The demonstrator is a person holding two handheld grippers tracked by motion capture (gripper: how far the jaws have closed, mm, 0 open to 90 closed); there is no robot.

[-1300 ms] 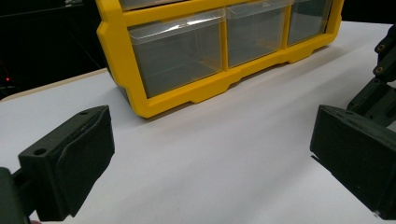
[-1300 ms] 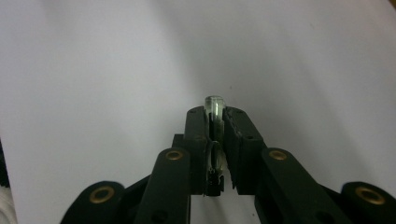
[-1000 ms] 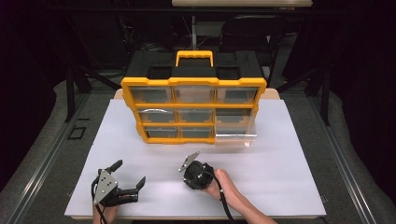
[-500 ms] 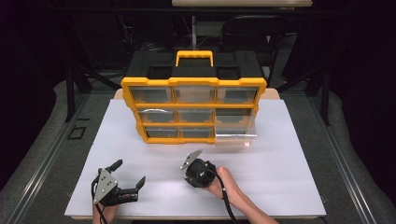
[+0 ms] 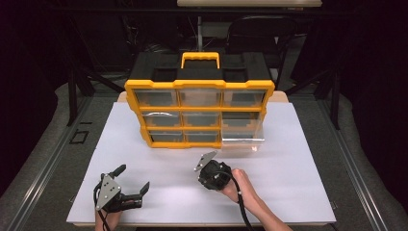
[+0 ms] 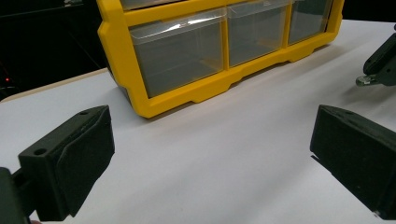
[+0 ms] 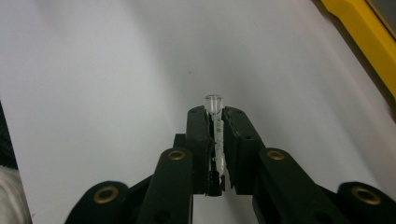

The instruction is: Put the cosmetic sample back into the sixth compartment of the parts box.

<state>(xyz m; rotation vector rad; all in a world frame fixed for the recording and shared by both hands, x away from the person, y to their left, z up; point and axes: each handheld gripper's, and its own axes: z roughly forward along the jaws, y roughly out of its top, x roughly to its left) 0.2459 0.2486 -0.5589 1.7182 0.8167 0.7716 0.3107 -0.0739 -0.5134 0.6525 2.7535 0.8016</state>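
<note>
We clamp a clear tube in our right gripper above the white counter. Our left gripper rests wide apart, facing the yellow organizer.

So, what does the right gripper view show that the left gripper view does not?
The right gripper view shows the right gripper with its jaws shut on a small clear tube.

The left gripper view shows the left gripper with its jaws wide apart and nothing between them, and the clear drawers of the organizer.

Both show the white table surface and part of the yellow organizer frame.
</note>
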